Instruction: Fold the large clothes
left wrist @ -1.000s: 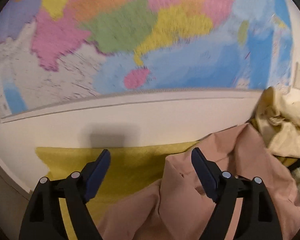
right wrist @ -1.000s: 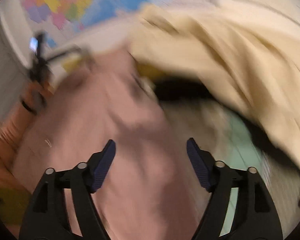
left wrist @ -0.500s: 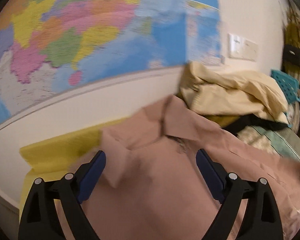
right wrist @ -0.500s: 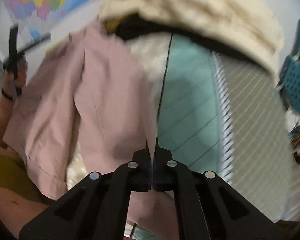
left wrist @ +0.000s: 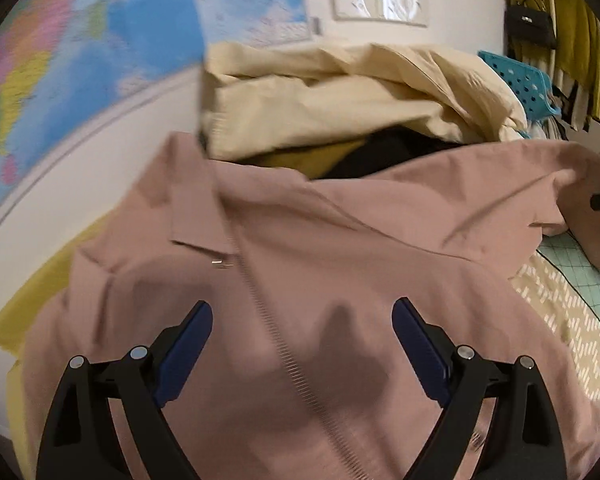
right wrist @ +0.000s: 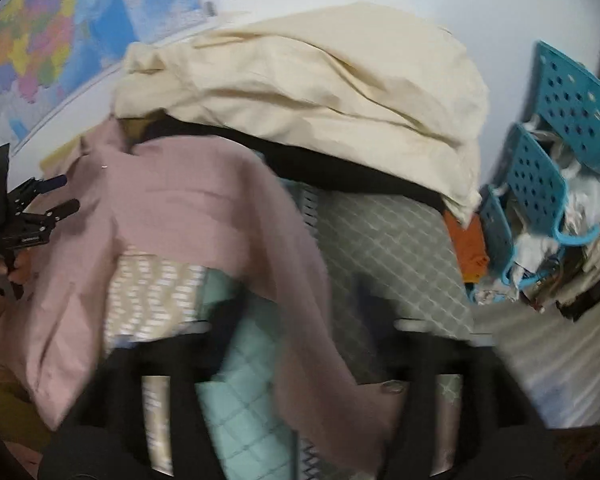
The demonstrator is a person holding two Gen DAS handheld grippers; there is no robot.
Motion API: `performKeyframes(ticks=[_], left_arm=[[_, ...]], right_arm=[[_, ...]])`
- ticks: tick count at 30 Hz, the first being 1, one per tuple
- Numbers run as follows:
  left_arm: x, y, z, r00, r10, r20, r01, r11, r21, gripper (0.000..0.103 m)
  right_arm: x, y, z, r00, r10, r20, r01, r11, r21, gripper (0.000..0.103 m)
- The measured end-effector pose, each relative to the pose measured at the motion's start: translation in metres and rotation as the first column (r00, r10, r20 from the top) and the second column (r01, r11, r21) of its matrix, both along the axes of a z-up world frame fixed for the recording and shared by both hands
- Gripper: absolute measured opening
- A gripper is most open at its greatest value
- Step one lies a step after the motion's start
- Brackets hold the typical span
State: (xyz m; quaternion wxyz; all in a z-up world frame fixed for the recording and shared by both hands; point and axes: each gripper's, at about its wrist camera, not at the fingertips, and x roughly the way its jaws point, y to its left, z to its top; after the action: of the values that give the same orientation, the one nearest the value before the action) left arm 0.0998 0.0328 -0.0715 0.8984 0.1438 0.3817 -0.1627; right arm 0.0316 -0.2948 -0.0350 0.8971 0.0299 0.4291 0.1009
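Observation:
A large dusty-pink zip jacket [left wrist: 300, 248] lies spread on the bed, collar toward the wall, zipper running down its middle. My left gripper [left wrist: 302, 332] is open and empty just above the jacket's chest. In the right wrist view the jacket's sleeve [right wrist: 228, 216] stretches from the body toward my right gripper [right wrist: 304, 344], which is heavily blurred; its jaws look spread with the sleeve passing between them. The left gripper also shows in the right wrist view [right wrist: 56, 196] at the far left.
A pile of cream fabric [left wrist: 340, 92] over black and yellow cloth sits by the wall behind the jacket. A map [left wrist: 60, 60] hangs on the wall. Blue perforated baskets [right wrist: 548, 176] stand at the right. The bed has a teal quilted cover [right wrist: 244, 392].
My left gripper swung right from the wall and now sits over the jacket's chest. My right gripper, shut half a second ago, now looks spread, and the sleeve has been drawn outward.

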Motion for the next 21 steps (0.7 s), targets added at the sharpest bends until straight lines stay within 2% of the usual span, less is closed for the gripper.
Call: performKeyframes(ticks=[2, 4, 5, 6, 7, 8, 10, 14, 15, 18, 21], left_arm=[[0.003, -0.007, -0.004, 1.0, -0.01, -0.019, 0.009, 1.0, -0.018, 0.088], [0.005, -0.012, -0.005, 1.0, -0.014, -0.027, 0.013, 0.999, -0.033, 0.088], [0.006, -0.013, -0.004, 0.999, -0.019, -0.027, 0.018, 0.999, -0.042, 0.088], [0.007, -0.014, -0.004, 0.999, -0.021, -0.025, 0.019, 0.999, -0.048, 0.088], [0.009, -0.016, -0.003, 1.0, -0.019, -0.023, 0.017, 0.998, -0.054, 0.088], [0.011, -0.018, -0.003, 1.0, -0.016, -0.026, 0.014, 0.998, -0.057, 0.088], [0.015, -0.022, -0.004, 0.999, -0.012, -0.038, 0.009, 0.998, -0.064, 0.087], [0.016, -0.032, -0.01, 0.998, -0.038, -0.047, 0.036, 0.997, -0.061, 0.086], [0.017, -0.035, -0.012, 0.998, -0.048, -0.049, 0.045, 0.997, -0.057, 0.085], [0.023, -0.036, -0.016, 0.996, -0.057, -0.075, 0.052, 0.997, -0.065, 0.085], [0.031, -0.032, -0.02, 0.992, -0.04, -0.116, 0.031, 0.996, -0.079, 0.085]], right_arm=[[-0.011, -0.013, -0.001, 0.999, -0.023, 0.034, 0.023, 1.0, -0.006, 0.074], [-0.02, -0.026, -0.003, 0.999, -0.03, 0.024, 0.029, 0.999, 0.016, 0.074], [-0.024, -0.03, -0.006, 0.999, -0.031, 0.017, 0.031, 0.999, 0.021, 0.065], [-0.028, -0.033, -0.008, 1.0, -0.023, 0.002, 0.023, 0.999, 0.022, 0.042], [-0.031, -0.033, -0.01, 1.0, -0.004, -0.014, 0.005, 0.999, 0.033, 0.026], [-0.032, -0.032, -0.009, 1.0, 0.008, -0.025, -0.007, 0.999, 0.047, 0.002], [-0.038, -0.028, -0.001, 0.999, 0.032, -0.028, -0.03, 0.997, 0.073, 0.002], [-0.06, 0.003, 0.05, 0.985, 0.14, 0.102, -0.154, 0.977, 0.145, 0.002], [-0.067, 0.016, 0.065, 0.972, 0.187, 0.144, -0.212, 0.96, 0.183, 0.002], [-0.08, 0.053, 0.096, 0.929, 0.277, 0.245, -0.331, 0.918, 0.217, 0.002], [-0.088, 0.087, 0.113, 0.884, 0.334, 0.326, -0.423, 0.869, 0.258, 0.002]])
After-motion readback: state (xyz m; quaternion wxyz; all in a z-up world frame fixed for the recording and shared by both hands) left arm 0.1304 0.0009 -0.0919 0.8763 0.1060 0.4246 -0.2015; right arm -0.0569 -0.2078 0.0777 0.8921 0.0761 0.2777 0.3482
